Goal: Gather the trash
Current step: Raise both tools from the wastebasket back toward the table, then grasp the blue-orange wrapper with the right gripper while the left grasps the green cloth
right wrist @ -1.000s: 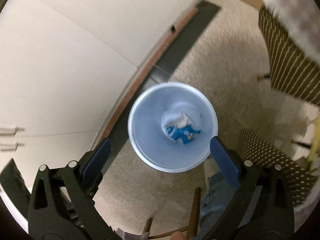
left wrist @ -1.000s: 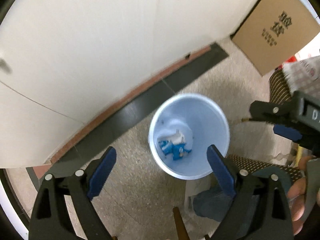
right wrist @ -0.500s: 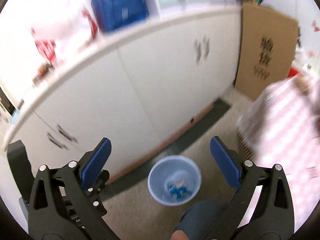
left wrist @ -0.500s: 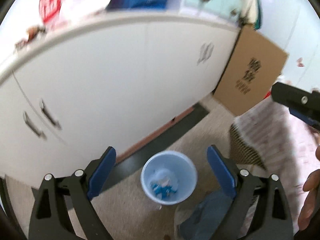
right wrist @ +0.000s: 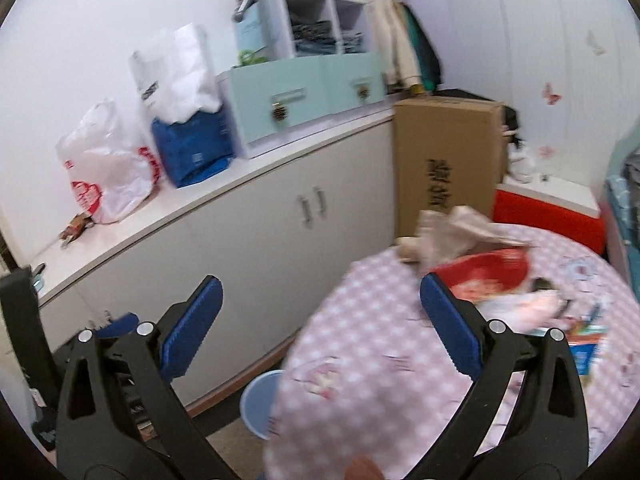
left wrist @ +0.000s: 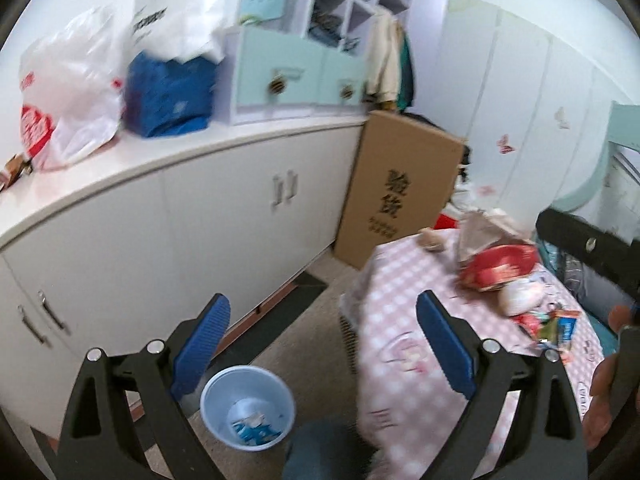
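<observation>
A pale blue trash bin (left wrist: 247, 408) stands on the floor by the white cabinets, with blue and white wrappers in it; its rim shows in the right wrist view (right wrist: 258, 404) half hidden behind the table. My left gripper (left wrist: 322, 352) is open and empty, above the bin and the table edge. My right gripper (right wrist: 320, 332) is open and empty, over the pink checked table (right wrist: 384, 320). On the table lie a red bowl-shaped package (left wrist: 498, 268), crumpled brown paper (right wrist: 452, 236) and small colourful wrappers (left wrist: 554, 326).
White cabinets (left wrist: 224, 216) run along the left, with plastic bags (left wrist: 68, 88) and a blue bag (left wrist: 170, 94) on top. A tall cardboard box (left wrist: 394, 192) leans beside the cabinets. A mint drawer unit (right wrist: 308, 100) stands on the counter.
Both grippers have lifted away from the bin and tilted up toward the room. The bin has dropped to the bottom of both views and the table with trash has come into view.
</observation>
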A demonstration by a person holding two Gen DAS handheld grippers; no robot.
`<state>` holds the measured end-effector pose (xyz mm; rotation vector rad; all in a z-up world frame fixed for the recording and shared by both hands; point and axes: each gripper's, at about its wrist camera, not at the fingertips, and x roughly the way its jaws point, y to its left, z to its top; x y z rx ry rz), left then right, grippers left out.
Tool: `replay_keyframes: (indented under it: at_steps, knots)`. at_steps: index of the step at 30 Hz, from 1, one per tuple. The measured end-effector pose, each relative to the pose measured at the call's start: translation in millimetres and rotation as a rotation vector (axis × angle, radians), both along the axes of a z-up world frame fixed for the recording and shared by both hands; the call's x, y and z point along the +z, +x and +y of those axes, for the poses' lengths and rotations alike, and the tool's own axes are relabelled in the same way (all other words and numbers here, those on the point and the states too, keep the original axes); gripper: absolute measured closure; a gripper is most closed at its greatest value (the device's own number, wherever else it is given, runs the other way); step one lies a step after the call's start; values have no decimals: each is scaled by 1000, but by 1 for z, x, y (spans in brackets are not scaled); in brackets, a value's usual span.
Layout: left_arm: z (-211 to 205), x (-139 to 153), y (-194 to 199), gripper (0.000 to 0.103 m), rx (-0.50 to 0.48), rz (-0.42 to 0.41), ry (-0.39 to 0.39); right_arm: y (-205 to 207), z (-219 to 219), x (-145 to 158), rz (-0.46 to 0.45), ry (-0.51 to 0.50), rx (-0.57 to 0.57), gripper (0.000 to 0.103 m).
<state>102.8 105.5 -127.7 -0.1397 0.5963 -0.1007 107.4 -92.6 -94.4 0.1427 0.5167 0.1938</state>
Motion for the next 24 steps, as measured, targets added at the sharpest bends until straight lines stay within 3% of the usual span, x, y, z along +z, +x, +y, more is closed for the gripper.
replay_keyframes:
  at_steps: [11,17,24]
  knots:
    - [-70,14,-15,11,-125,-36,-26,-41,-106,-18,63,-9,-184,6]
    - [-95,5,-14,11,-186,-9,-30,-46,-163,-67,192,-64,-310,6]
    - [-123,-11,-10,11,-230,32,-19,-30,-201,-121,323,-29,-340,6]
